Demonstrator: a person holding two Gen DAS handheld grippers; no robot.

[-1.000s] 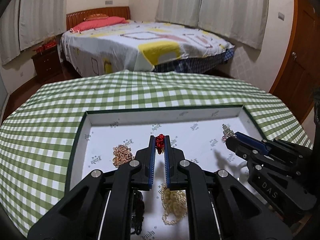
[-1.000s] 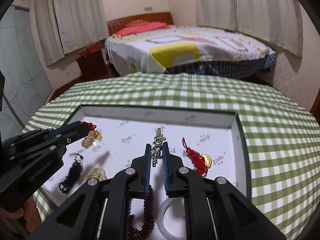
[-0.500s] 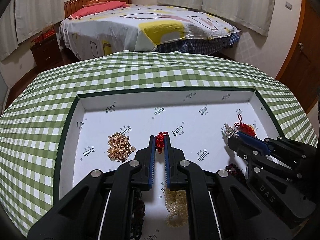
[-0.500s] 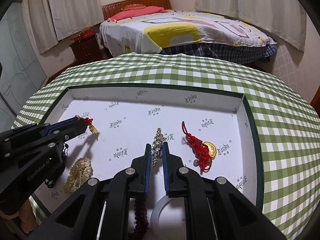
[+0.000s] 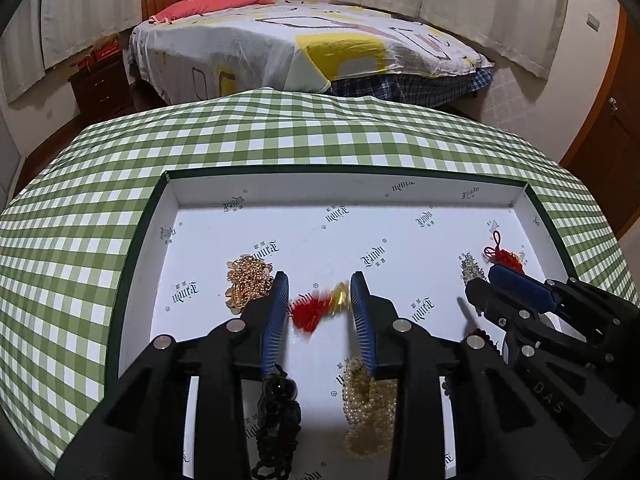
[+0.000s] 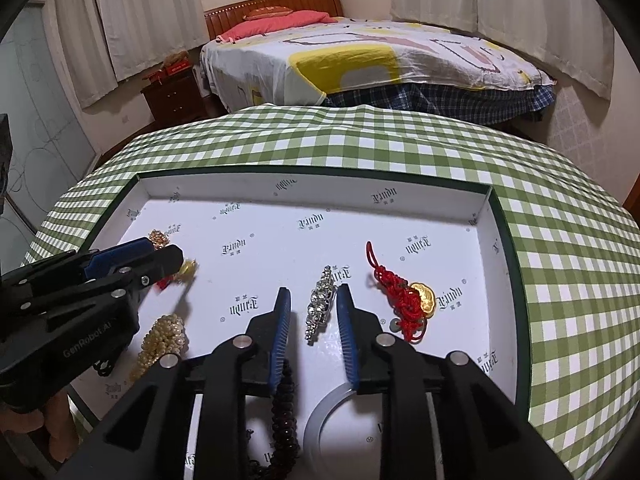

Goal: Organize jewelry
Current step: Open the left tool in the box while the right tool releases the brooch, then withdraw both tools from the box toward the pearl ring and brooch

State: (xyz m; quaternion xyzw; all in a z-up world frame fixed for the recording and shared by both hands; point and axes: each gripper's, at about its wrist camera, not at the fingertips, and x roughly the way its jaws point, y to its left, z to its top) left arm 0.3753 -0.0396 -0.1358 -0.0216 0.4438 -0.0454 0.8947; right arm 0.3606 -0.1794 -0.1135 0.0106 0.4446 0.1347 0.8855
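A white-lined tray with a dark green rim (image 5: 344,172) (image 6: 312,170) lies on the checked tablecloth. My left gripper (image 5: 319,280) (image 6: 164,252) hangs low over the tray, its jaws opening. A red tassel with a gold charm (image 5: 316,308) (image 6: 187,269) sits blurred between them, free of the pads. My right gripper (image 6: 314,292) (image 5: 484,280) is opening too. A silver rhinestone piece (image 6: 320,304) (image 5: 470,268) lies on the tray floor between its jaws, untouched.
On the tray lie a gold chain (image 5: 248,280), a pearl bracelet (image 5: 368,408) (image 6: 162,340), a black bead string (image 5: 278,412), a dark red bead string (image 6: 284,412), a clear ring (image 6: 332,404) and a red knot with a gold ingot (image 6: 404,300). A bed stands beyond the table.
Both grippers' jaws have parted. The left let go of the red tassel, which now lies loose; the right released the silver piece onto the tray. The left gripper sank toward the tray.
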